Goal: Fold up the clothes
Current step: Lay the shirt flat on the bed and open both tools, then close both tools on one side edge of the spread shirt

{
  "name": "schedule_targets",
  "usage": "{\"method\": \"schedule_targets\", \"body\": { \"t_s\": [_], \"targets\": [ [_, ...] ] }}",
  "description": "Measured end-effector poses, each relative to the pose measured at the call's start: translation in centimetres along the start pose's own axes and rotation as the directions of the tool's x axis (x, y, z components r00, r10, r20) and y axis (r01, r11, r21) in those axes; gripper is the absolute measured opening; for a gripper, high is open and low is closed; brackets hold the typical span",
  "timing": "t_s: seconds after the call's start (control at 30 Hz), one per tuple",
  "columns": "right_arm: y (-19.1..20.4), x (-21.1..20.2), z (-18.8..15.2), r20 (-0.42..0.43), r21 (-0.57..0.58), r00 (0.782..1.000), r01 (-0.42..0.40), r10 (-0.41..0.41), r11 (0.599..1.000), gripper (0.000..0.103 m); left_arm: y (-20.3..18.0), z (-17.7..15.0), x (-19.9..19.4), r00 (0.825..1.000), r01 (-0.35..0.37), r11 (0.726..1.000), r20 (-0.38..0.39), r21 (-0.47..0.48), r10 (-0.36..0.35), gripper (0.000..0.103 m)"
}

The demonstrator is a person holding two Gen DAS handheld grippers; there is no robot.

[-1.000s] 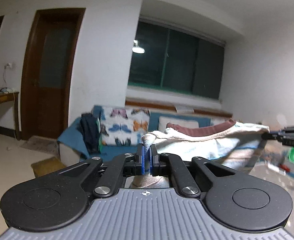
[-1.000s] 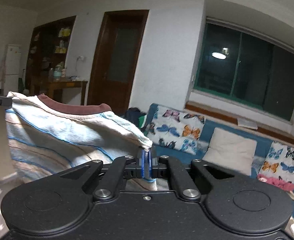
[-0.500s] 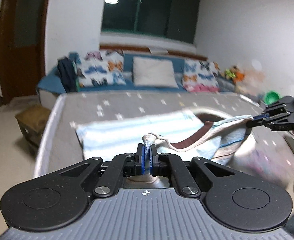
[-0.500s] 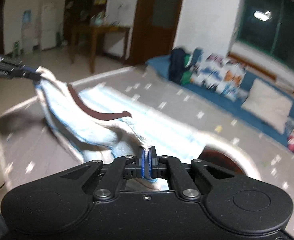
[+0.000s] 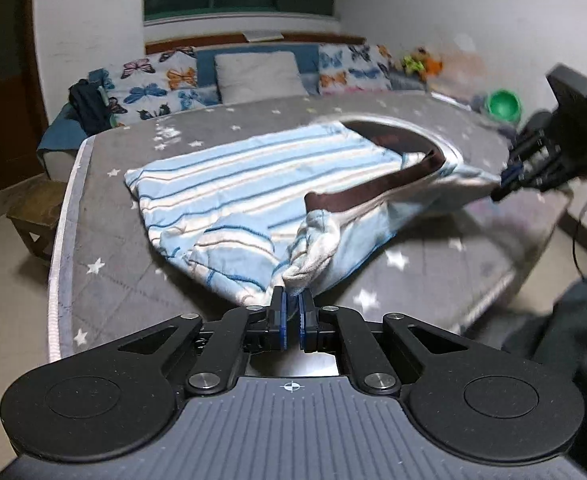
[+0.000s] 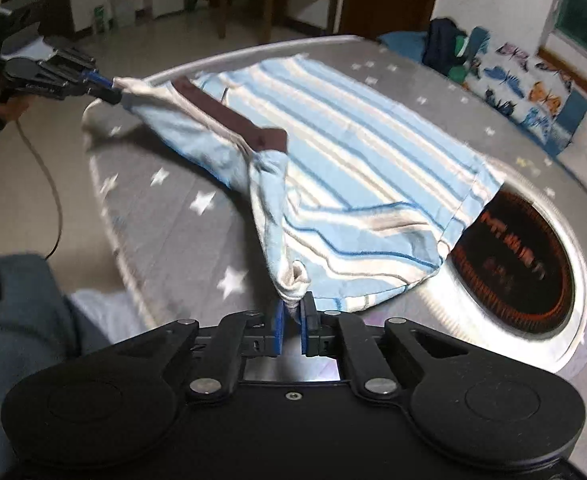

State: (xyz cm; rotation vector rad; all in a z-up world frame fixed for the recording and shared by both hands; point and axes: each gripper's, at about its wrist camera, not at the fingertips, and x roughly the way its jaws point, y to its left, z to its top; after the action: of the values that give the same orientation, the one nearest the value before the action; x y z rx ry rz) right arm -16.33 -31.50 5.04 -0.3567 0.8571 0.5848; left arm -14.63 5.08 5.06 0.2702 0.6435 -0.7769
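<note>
A light blue striped shirt with a brown collar lies spread on a grey star-patterned table cover. My left gripper is shut on one shoulder corner of the shirt near the table's front edge. My right gripper is shut on the other shoulder corner. The shirt lies mostly flat, with the collar edge stretched slightly above the table between the two grippers. The right gripper shows at the right of the left wrist view. The left gripper shows at the upper left of the right wrist view.
A round dark hotplate with a metal rim is set in the table beside the shirt's hem. A sofa with butterfly cushions stands behind the table. A wooden stool stands at the left. A green bowl sits at the far right.
Both grippers have come down and back from holding the shirt up in the air. The shirt's body now lies spread on the table, with the shoulders still held.
</note>
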Motion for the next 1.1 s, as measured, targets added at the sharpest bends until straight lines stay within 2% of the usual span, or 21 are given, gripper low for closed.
{"method": "schedule_targets", "body": {
  "t_s": [0.13, 0.23, 0.33, 0.53, 0.7, 0.87, 1.1],
  "targets": [
    [-0.1, -0.5, -0.8, -0.014, 0.007, 0.998, -0.061, 0.061, 0.998, 0.028, 0.4, -0.6, -1.4, 1.000, -0.009, 0.999, 0.016, 0.045, 0.009, 0.006],
    [-0.1, -0.8, -0.5, -0.006, 0.004, 0.998, -0.064, 0.064, 0.998, 0.028, 0.8, -0.2, -2.1, 0.999, -0.028, 0.998, 0.042, 0.058, 0.025, 0.007],
    [0.2, -0.6, 0.1, 0.006, -0.005, 0.998, -0.056, 0.056, 0.998, 0.028, 1.3, 0.1, -1.9, 0.997, -0.035, 0.999, 0.064, 0.032, 0.033, 0.008],
    [0.4, 2.2, 1.4, 0.004, -0.007, 0.998, -0.061, 0.061, 0.998, 0.028, -0.2, 0.8, 0.4, 0.999, -0.007, 0.999, 0.042, 0.049, 0.005, 0.022],
    [0.3, 4.2, 2.4, 0.001, -0.004, 0.999, -0.048, 0.048, 0.999, 0.031, -1.0, 1.4, 2.5, 0.999, 0.011, 0.999, 0.031, 0.037, -0.012, 0.027],
    [-0.3, 5.9, 2.8, -0.007, 0.031, 1.000, -0.027, 0.027, 0.999, 0.032, -1.4, 1.8, 4.8, 1.000, -0.005, 1.000, 0.002, -0.012, 0.005, 0.028],
    [-1.0, 6.4, 2.4, 0.007, 0.108, 1.000, -0.014, 0.013, 0.994, 0.032, -2.3, 2.1, 6.7, 0.997, -0.068, 0.997, -0.025, -0.036, 0.067, 0.028]
  ]
}}
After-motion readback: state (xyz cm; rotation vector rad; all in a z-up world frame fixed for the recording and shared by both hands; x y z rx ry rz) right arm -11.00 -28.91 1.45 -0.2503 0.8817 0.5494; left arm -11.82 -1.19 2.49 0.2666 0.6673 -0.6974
